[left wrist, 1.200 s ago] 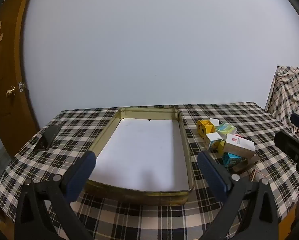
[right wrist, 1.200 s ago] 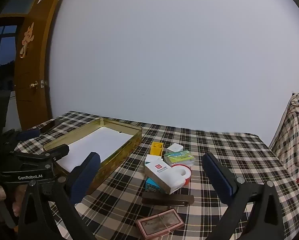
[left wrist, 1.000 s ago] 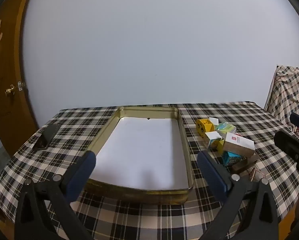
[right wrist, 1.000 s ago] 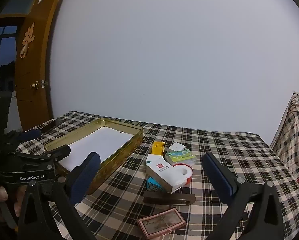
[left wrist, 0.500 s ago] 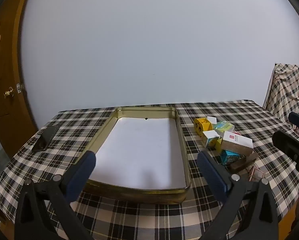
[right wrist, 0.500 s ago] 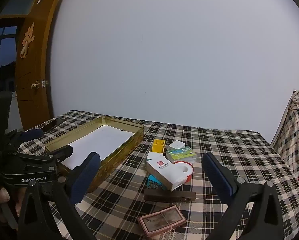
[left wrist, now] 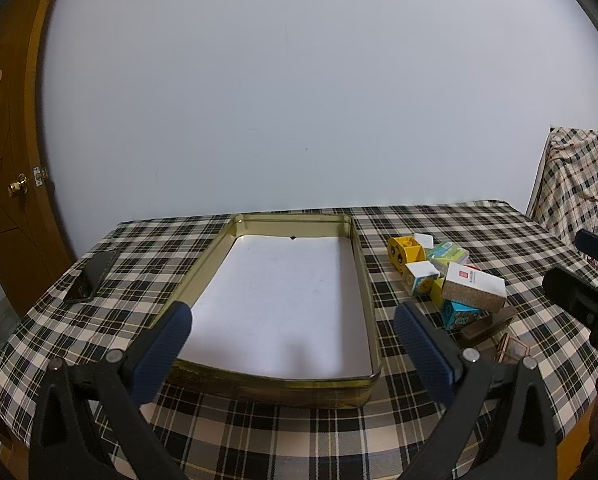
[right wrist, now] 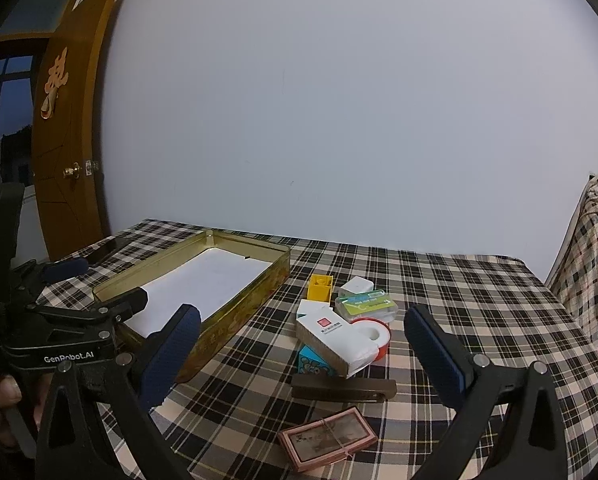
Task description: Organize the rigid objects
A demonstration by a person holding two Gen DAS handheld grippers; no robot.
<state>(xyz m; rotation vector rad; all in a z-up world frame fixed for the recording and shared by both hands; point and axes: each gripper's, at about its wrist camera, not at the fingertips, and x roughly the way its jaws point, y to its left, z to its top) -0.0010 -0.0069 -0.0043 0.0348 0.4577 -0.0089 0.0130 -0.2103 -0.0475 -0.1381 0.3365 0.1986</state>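
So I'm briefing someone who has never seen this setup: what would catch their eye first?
Probably the big gold tin tray, lined with white paper and lying open on the checked tablecloth right ahead of the left tongs. Next, the bright jumble of small things beside it: a yellow block, a white carton with a red logo leaning on the pile, and a bundle of cards nearest the open right tongs.

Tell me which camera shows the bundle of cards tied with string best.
The right wrist view. There the card bundle lies whole and unobstructed on the checked tablecloth, just in front of the dark brown bar. In the left wrist view only a corner of it shows, behind the left gripper's right finger.
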